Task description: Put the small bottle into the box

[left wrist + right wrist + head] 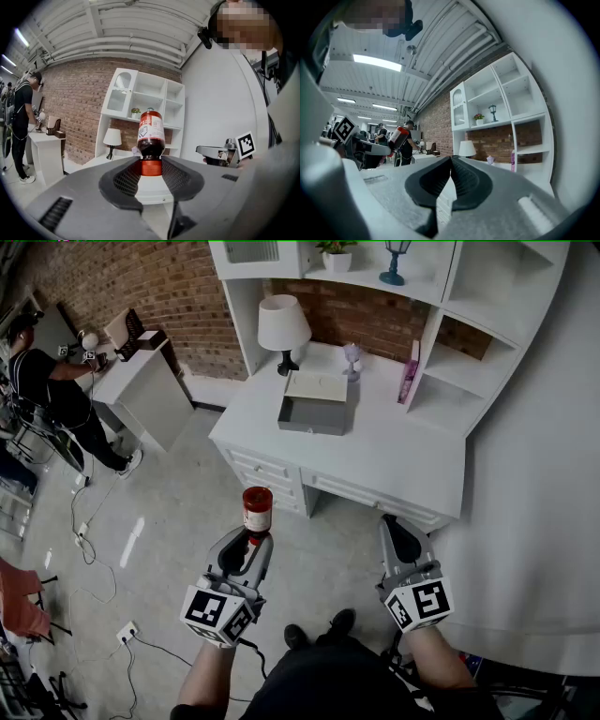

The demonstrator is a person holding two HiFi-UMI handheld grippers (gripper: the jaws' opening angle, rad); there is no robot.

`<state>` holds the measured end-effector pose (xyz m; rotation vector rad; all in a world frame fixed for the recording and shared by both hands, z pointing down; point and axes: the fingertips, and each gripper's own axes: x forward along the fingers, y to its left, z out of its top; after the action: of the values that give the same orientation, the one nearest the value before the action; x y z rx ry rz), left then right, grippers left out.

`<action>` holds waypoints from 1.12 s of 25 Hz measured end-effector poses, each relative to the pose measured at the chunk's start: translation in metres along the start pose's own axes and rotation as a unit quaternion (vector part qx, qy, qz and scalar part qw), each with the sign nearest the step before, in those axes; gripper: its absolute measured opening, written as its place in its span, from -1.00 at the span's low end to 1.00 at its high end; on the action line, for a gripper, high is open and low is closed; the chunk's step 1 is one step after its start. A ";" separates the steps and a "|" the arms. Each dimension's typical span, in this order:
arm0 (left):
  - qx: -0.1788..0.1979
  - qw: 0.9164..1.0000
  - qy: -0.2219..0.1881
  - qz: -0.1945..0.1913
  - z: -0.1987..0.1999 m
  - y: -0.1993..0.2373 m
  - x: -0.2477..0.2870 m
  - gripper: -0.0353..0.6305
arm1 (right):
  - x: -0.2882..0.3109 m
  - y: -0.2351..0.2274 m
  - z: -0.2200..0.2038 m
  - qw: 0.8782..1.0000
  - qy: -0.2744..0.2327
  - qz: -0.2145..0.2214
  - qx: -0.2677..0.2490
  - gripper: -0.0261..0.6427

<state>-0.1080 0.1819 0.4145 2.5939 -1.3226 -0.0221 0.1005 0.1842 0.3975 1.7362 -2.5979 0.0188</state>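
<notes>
Looking down, head view: left gripper (247,542) clamped on red cap of small bottle (257,510), over floor, well apart from grey box (314,414) on white desk (394,456). Right gripper (397,529) empty. Left gripper view: jaws pressing cap from both sides. Right gripper view: jaws together, nothing between.

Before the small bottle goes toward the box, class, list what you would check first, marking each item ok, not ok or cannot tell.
1. Grip: left tongs clamp the red cap of the small dark-liquid bottle: ok.
2. Spare hand: right tongs shut and empty: ok.
3. Target: grey rectangular box on the white desk is open: ok.
4. Position: bottle above the box: not ok, it is short of the desk, over the floor.
5. Cap screwed tight: cannot tell.
</notes>
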 end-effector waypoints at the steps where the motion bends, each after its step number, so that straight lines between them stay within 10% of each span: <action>1: -0.003 1.000 -0.005 -0.001 0.000 0.005 -0.006 -0.49 | 0.002 0.007 0.000 1.000 -0.001 0.000 0.001 -0.92; 28: -0.023 1.000 -0.013 0.011 -0.002 0.087 -0.117 -0.49 | -0.002 0.112 0.023 1.000 -0.017 -0.017 0.002 -0.75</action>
<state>-0.2466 0.2262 0.4240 2.5491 -1.3420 -0.0839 -0.0020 0.2287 0.3741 1.7985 -2.5922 -0.0055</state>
